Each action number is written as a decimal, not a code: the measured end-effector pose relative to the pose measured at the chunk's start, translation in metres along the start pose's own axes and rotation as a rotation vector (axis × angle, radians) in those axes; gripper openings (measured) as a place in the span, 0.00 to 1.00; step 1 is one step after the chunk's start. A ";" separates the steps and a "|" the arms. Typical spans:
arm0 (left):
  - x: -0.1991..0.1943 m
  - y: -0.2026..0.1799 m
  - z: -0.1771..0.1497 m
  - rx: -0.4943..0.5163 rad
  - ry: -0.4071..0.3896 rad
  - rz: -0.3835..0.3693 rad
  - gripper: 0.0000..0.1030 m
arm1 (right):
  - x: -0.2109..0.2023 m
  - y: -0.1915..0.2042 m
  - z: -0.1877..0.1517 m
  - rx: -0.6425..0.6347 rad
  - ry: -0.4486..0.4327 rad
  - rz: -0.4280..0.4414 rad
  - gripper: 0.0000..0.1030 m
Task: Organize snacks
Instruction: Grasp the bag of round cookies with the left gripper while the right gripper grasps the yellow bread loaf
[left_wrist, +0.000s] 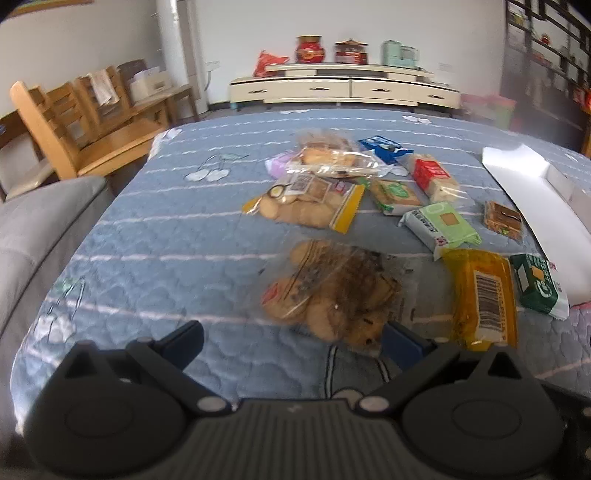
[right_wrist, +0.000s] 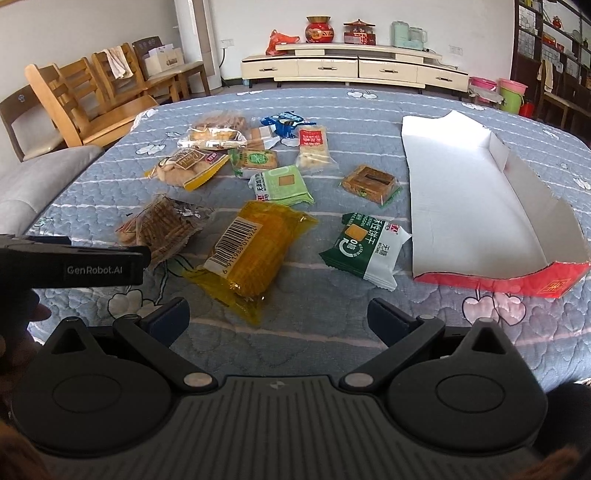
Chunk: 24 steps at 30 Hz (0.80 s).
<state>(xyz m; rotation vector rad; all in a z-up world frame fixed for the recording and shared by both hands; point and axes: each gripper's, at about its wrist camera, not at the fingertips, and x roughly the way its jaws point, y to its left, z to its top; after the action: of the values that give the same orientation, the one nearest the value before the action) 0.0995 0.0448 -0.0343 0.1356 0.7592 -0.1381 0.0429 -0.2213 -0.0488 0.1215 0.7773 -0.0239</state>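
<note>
surface: blue quilted bed cover (right_wrist: 295, 343) | on it: scattered snack packs, incl. yellow pack (right_wrist: 251, 251), dark green pack (right_wrist: 365, 247), clear cookie bag (right_wrist: 162, 225) | right side: open white tray-box (right_wrist: 480, 192), red front

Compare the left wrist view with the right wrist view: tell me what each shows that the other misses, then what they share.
Only the left wrist view: the left claw from behind, open, at the clear cookie bag.

Only the right wrist view: the right claw, open over the quilt; the left claw seen side-on; the cardboard tray's red front wall; pink and green buckets.

Both: the yellow pack, dark green biscuit pack, white tray interior, wooden chairs, cabinet.
</note>
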 end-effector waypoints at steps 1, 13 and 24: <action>0.002 -0.001 0.001 0.012 -0.003 -0.004 0.99 | 0.001 0.000 0.000 0.005 0.002 0.000 1.00; 0.044 -0.003 0.019 0.111 0.044 -0.143 1.00 | 0.012 0.008 0.003 0.019 0.029 0.005 1.00; 0.051 0.001 0.011 0.034 -0.032 -0.238 0.81 | 0.019 0.008 0.005 0.024 0.034 -0.012 1.00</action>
<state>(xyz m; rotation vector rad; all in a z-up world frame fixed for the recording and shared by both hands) 0.1437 0.0400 -0.0614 0.0745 0.7399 -0.3783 0.0605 -0.2140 -0.0579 0.1400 0.8115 -0.0429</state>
